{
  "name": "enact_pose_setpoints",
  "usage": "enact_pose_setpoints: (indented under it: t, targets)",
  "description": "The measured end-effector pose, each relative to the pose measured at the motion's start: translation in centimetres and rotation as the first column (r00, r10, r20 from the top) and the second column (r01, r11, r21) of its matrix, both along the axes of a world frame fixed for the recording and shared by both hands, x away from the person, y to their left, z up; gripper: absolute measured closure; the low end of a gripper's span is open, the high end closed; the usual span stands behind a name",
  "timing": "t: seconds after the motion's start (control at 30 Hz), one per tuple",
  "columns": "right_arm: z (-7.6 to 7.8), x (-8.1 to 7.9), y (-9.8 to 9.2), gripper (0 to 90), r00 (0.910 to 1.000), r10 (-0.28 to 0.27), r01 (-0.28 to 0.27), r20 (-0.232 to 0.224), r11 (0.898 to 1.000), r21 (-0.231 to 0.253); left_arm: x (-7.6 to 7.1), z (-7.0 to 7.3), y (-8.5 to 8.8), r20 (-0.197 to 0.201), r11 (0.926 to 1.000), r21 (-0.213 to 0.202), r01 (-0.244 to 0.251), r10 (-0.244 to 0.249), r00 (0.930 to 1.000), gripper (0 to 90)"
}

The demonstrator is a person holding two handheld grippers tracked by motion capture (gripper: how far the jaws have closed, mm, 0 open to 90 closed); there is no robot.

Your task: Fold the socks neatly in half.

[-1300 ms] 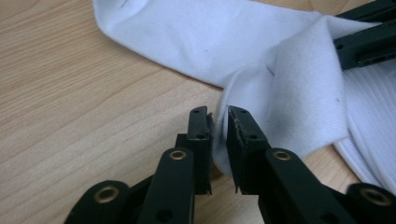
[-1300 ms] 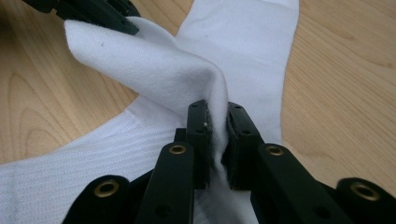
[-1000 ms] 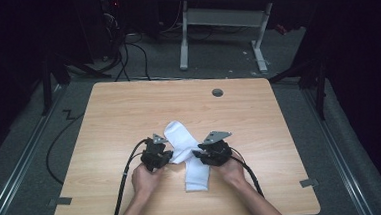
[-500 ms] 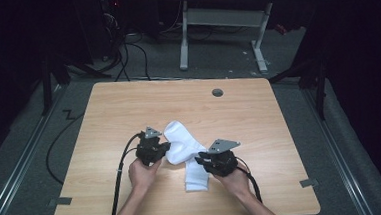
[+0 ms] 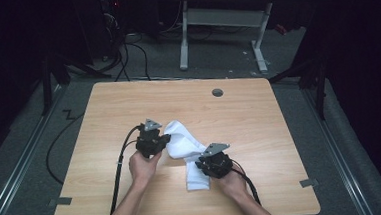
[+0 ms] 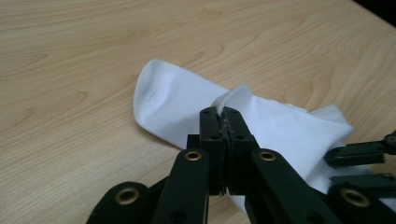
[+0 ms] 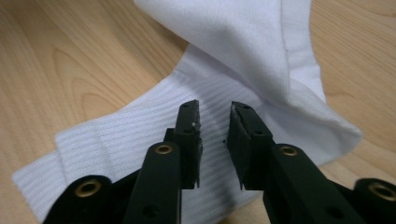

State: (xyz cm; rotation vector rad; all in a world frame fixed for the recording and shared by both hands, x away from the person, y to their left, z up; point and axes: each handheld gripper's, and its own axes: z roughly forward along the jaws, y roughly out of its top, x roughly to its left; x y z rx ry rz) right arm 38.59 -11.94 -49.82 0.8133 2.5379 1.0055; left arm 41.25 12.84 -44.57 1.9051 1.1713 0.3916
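A white sock [image 5: 187, 150] lies folded on the wooden table [image 5: 239, 114], its toe end turned back over the ribbed leg part. My left gripper [image 5: 163, 137] is shut on a pinch of the sock's upper fold [image 6: 236, 94]. In the left gripper view the sock [image 6: 187, 107] stretches away to the right. My right gripper [image 5: 200, 162] hovers open just over the sock's ribbed part [image 7: 140, 135], jaws a little apart with nothing between them. The smooth fold of the sock [image 7: 243, 37] rises beyond the right gripper [image 7: 214, 109].
A round grommet hole [image 5: 217, 92] sits near the table's far edge. Black cables [image 5: 119, 167] trail from the grippers off the near edge. Tape marks [image 5: 309, 183] lie on the table's near corners. A desk frame [image 5: 223, 20] stands on the floor beyond.
My right gripper let go of the sock and drew back toward the near right, now open over the ribbed part. My left gripper shifted left and farther away, still pinching the fold.
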Motion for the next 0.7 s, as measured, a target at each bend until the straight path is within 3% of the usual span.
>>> enact_pose_setpoints:
  t: [0.17,0.7]
  targets:
    - [0.1,0.8,-0.4,84.2,0.9999,0.003,-0.003,0.012,1.000,-0.028,0.2,-0.1,0.3,-0.010,0.9999,-0.001,-0.012,0.012,0.9999,88.5]
    - [1.0,0.6,-1.3,89.2,0.9997,0.025,-0.025,0.005,0.999,0.024,0.3,0.3,0.8,0.014,0.9985,-0.047,-0.029,0.029,0.9995,88.6]
